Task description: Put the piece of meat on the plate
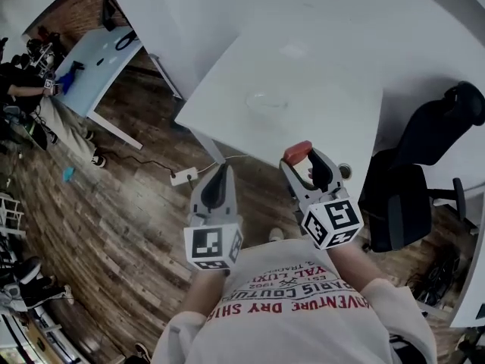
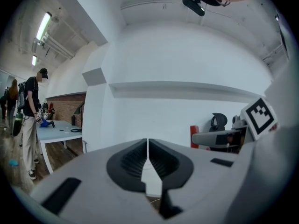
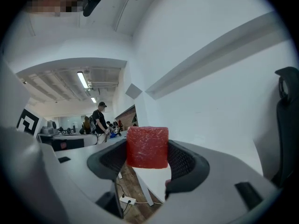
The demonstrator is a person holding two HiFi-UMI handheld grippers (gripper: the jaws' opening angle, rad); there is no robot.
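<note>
One meat piece (image 3: 147,147) in right gripper (image 1: 303,164); one plate (image 1: 267,101)

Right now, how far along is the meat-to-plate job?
Done: the piece of meat is picked up, clamped in the right gripper. In hand: it hangs in the air short of the white table. Left: carry it to the faint clear plate on the table and release. The left gripper is shut, empty.
</note>
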